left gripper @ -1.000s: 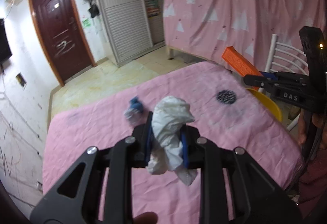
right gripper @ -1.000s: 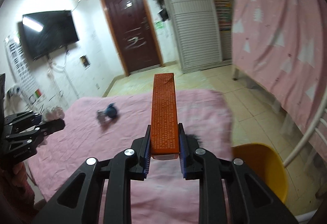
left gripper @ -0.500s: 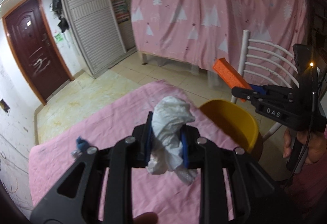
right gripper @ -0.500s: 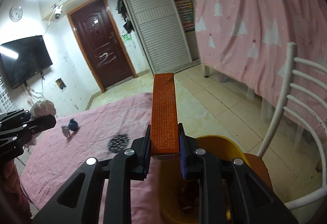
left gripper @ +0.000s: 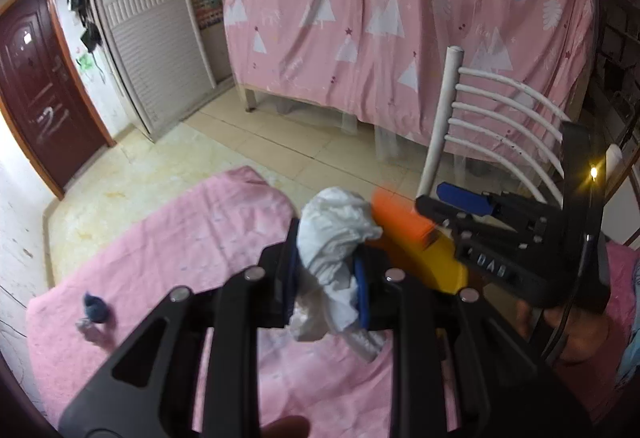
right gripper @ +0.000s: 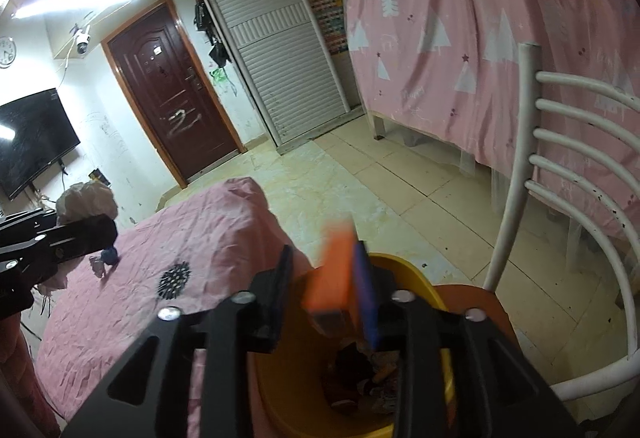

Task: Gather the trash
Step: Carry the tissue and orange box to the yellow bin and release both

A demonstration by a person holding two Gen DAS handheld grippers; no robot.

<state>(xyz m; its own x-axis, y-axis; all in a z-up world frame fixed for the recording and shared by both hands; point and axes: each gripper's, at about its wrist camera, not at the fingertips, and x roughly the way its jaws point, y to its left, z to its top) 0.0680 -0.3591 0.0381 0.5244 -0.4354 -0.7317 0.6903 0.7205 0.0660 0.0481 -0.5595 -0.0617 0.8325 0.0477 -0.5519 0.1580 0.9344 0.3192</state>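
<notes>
The left gripper (left gripper: 326, 278) is clamped on a crumpled white tissue wad (left gripper: 334, 238). The right gripper (right gripper: 326, 292) stands apart, a flat orange box (right gripper: 330, 274) (motion-blurred) loose between its fingers above the round yellow bin (right gripper: 400, 270).

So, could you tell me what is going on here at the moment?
A person is clearing trash off a table with a pink cloth, one handheld gripper in each hand. The right gripper has its jaws apart over the yellow bin on the chair, and the blurred orange box seems to be dropping in. The left gripper is clamped on a crumpled white tissue. A small blue scrap and a black spiky piece lie on the table.
</notes>
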